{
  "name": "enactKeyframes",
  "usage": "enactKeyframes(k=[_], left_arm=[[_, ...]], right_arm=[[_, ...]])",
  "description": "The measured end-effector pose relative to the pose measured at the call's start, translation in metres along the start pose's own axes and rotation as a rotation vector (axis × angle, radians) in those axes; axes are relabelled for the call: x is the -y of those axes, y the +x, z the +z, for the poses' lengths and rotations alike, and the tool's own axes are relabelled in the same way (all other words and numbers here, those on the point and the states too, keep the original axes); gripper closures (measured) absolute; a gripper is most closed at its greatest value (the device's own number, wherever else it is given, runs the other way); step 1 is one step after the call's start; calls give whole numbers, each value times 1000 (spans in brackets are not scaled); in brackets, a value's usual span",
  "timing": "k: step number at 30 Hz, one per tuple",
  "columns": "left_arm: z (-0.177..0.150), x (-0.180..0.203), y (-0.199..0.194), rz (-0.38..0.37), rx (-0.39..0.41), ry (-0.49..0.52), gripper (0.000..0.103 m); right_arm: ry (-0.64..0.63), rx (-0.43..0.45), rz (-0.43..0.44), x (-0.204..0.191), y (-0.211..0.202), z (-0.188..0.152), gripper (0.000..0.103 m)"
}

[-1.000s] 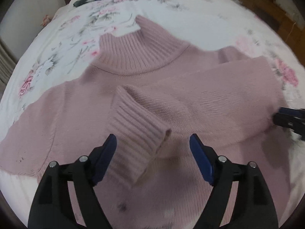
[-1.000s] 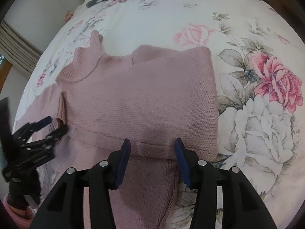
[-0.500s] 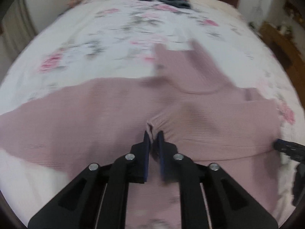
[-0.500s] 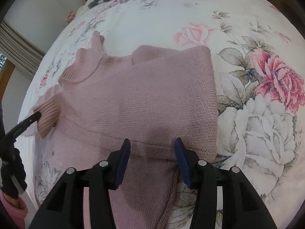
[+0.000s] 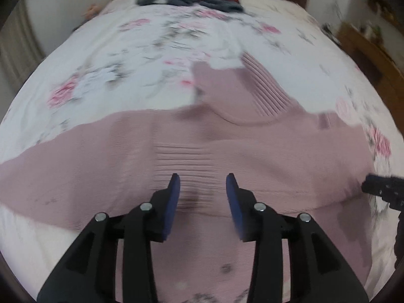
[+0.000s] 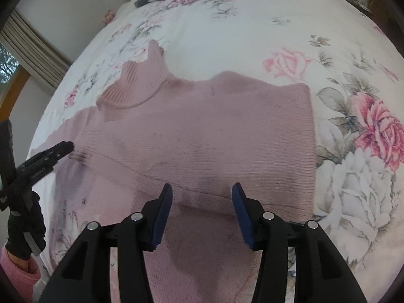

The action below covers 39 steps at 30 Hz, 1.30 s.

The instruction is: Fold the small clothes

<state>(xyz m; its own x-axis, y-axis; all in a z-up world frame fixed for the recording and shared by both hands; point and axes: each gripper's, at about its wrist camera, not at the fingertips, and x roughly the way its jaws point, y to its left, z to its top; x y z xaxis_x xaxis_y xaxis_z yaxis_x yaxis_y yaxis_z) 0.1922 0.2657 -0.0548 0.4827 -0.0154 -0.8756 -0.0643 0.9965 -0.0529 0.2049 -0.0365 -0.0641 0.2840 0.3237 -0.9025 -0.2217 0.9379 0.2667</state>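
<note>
no readable text, labels, brands, numbers or signs in either wrist view. sweater [image 6: 202, 136] knit carries no visible tag or print; bedspread [image 6: 252, 25] shows only a floral pattern. left view is motion-blurred, so fine marks there cannot be told.

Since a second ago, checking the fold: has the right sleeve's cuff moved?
Yes. The cuff was dragged leftward across the sweater, away from the collar; it lies flat under the open left tongs.
</note>
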Motion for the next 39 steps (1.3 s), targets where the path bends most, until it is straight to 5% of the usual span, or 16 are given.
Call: enactKeyframes(k=[6,14,17,19,22,28,33,39], left_arm=[[-15,-4,53,-6,-148,-27,63],[-17,-19,36,-57,-120,-73,64],[-23,-38,-1,-54,-51,-93,50],[-33,-59,-25,-30,-7,-105,37],[-53,-111,-55,36,15,-157,36],[-100,-247,-80,115,-20,-419,36],[-123,-332,-82,42,18,-660,38],[-124,-375,-62,-93,106,-827,39]], right_arm=[[21,-64,-18,8,24,-3,53],[29,-80,-31,6,26,1,51],[3,-37,-16,-7,3,-3,48],[-27,-7,8,-16,-12,-10,40],[-57,-2,18,-26,-23,-19,40],[-71,-49,83,-43,-19,-33,40],[-103,-77,86,-62,-5,-40,40],[-102,-100,64,-66,10,-45,40]])
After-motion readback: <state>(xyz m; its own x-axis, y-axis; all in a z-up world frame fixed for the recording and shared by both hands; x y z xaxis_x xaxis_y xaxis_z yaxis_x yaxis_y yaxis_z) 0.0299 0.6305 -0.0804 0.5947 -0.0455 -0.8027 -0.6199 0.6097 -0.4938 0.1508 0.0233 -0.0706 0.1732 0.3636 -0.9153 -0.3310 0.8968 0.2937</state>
